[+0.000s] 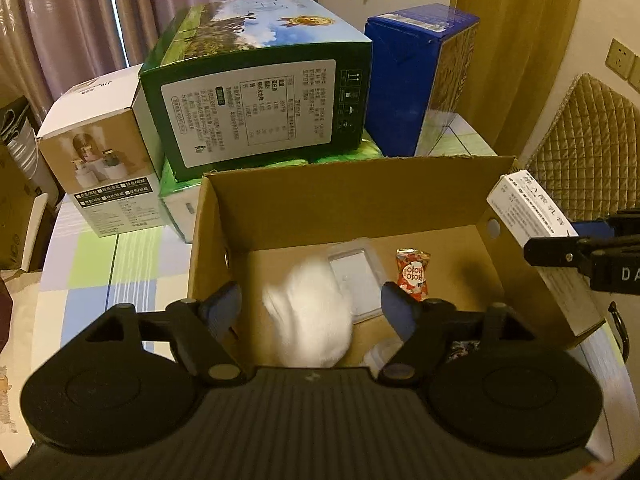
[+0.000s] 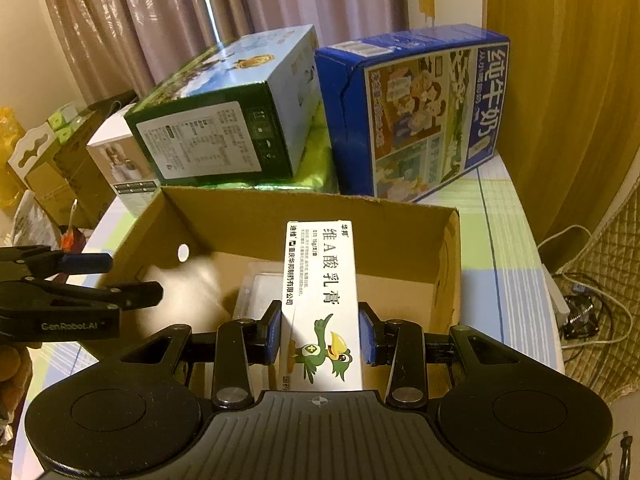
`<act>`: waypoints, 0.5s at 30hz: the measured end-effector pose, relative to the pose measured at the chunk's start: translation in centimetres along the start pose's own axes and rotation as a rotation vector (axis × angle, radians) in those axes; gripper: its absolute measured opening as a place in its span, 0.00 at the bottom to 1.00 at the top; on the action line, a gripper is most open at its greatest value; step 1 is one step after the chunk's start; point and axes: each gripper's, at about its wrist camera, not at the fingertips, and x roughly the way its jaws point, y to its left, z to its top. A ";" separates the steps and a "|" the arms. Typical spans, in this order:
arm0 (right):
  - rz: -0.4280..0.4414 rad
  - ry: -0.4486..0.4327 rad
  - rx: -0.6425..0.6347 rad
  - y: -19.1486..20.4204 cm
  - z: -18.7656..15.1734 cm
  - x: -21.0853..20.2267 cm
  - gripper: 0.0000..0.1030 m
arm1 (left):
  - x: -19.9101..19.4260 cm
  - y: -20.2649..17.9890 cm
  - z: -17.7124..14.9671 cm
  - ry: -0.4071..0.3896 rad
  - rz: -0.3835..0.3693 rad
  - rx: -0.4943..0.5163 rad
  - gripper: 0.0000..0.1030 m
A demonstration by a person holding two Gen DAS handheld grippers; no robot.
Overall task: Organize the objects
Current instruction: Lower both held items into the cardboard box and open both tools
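An open cardboard box [image 1: 340, 200] stands on the table in front of both grippers. My left gripper [image 1: 311, 300] hangs open over it. A blurred white soft object [image 1: 312, 320] lies between the spread fingers, touching neither. On the box floor lie a clear plastic case [image 1: 356, 268] and a red candy wrapper [image 1: 412, 276]. My right gripper [image 2: 320, 320] is shut on a white ointment carton [image 2: 322, 280] with a green bird drawing, held over the box's right part [image 2: 280, 208]. In the right wrist view the left gripper [image 2: 132, 276] shows at the left, beside the white object [image 2: 184, 296].
Behind the cardboard box stand a green milk carton [image 1: 256, 92], a blue milk carton [image 1: 408, 80] and a small white product box [image 1: 100, 148]. The table has a checked cloth [image 1: 100, 248]. A quilted chair [image 1: 592, 140] is at the right, and cables [image 2: 580, 300] lie on the floor.
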 end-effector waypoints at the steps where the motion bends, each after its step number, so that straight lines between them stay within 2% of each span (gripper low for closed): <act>1: -0.001 0.001 0.004 -0.1 0.0 0.1 0.34 | 0.0 0.0 0.0 0.000 -0.001 -0.001 0.71; 7: 0.007 -0.013 0.021 -0.4 0.2 0.3 0.34 | -0.4 0.0 -0.6 -0.006 -0.007 -0.001 0.73; 10: 0.039 -0.068 0.040 -0.6 0.4 0.3 0.35 | -0.6 0.0 -0.8 -0.010 -0.010 -0.001 0.74; 12: 0.079 -0.113 0.079 -1.2 0.5 0.0 0.47 | -0.9 -0.1 -1.0 -0.012 -0.009 0.006 0.75; 13: 0.079 -0.125 0.101 -1.5 0.4 -0.2 0.62 | -1.1 -0.1 -1.0 -0.015 -0.008 0.011 0.76; 15: 0.075 -0.140 0.108 -1.8 0.3 -0.8 0.63 | -1.8 -0.1 -1.2 -0.027 -0.009 0.016 0.78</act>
